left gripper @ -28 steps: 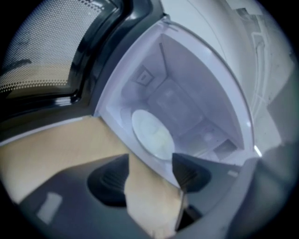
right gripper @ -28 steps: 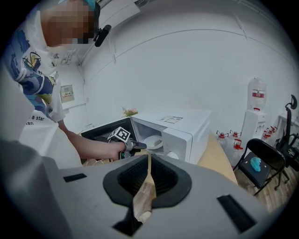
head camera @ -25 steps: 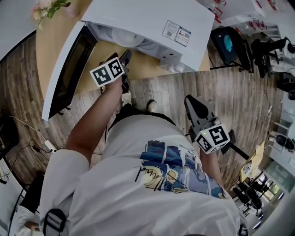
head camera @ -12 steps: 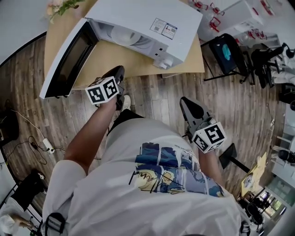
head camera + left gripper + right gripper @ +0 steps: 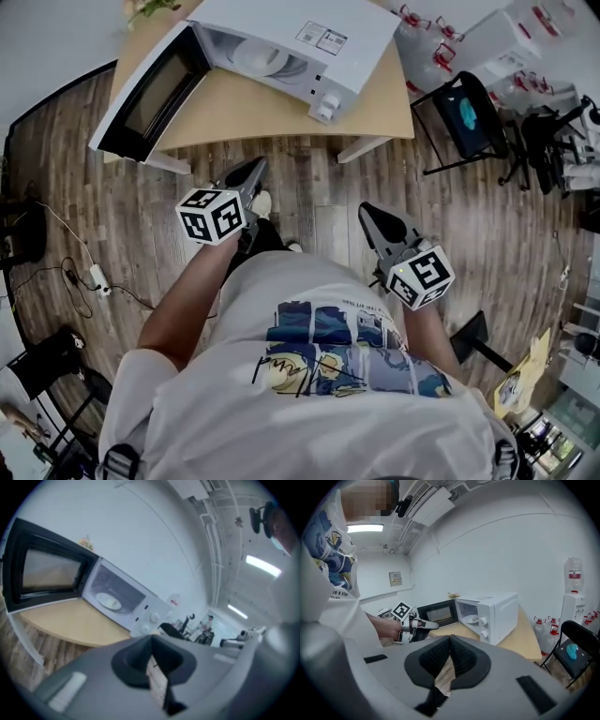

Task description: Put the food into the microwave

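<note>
Most of the head view was wood floor (image 5: 309, 187), with the person standing on it well apart from the table (image 5: 244, 112) at the far side. One microwave (image 5: 253, 19) sat on that table. Its door (image 5: 150, 94) was swung fully open to the left, probably so the inside could be reached from the near side without the door in the way. One black chair (image 5: 464, 112) stood to the right of the table, not involved.

Both tools were held near the torso, over the floor, touching nothing. The left gripper (image 5: 251, 171) pointed toward the table's near edge. Its own view showed the jaws pressed together with nothing between them. The right gripper (image 5: 373, 216) was the same, pads meeting at the tips and empty, and it sat further to the right. Holding them closed and close to the body looked like a resting pose, clear of the door.

No food was on the table or in either tool. One pale round dish (image 5: 267, 61) lay on the floor of the microwave, also visible in both gripper views. That was most likely the task item, or the plate carrying it. It was too small to tell what, if anything, lay on it.

Judgement: the placing seemed done, with the door not yet closed.
</note>
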`<state>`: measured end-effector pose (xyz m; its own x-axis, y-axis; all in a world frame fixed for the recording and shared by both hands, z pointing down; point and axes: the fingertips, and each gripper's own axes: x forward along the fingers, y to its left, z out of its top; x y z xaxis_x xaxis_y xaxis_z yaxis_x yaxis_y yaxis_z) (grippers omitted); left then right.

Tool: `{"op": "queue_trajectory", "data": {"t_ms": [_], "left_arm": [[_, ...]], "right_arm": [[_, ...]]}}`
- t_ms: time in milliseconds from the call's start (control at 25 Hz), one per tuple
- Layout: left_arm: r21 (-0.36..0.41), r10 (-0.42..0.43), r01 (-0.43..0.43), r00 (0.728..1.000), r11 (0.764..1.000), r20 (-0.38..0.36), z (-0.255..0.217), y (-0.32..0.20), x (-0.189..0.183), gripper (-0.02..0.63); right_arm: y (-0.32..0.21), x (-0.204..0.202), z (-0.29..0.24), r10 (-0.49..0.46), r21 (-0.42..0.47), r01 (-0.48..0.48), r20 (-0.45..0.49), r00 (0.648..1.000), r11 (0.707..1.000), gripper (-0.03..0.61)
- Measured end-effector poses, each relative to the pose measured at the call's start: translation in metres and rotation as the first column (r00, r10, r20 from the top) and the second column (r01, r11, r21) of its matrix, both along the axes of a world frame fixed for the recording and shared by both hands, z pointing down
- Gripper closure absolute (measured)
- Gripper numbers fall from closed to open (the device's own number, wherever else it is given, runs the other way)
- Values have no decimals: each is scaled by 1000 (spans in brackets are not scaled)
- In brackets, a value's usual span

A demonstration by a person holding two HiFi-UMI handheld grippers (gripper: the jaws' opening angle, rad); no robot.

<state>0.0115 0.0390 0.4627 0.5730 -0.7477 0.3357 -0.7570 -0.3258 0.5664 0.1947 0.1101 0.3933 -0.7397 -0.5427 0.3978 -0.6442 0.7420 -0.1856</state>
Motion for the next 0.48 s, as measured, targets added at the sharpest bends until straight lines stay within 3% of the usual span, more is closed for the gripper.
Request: {"op": "queue_trajectory", "data": {"t_ms": [280,480], "left_arm": [[72,146,-154,984,985,104,-12,73,45,606],[87,156,-170,977,982,148,-13,86,57,606]], "right_arm": [[41,7,10,-50,-7,50,20,999,999,571],[51,15,6,-65,16,64,22,998,998,571]]}}
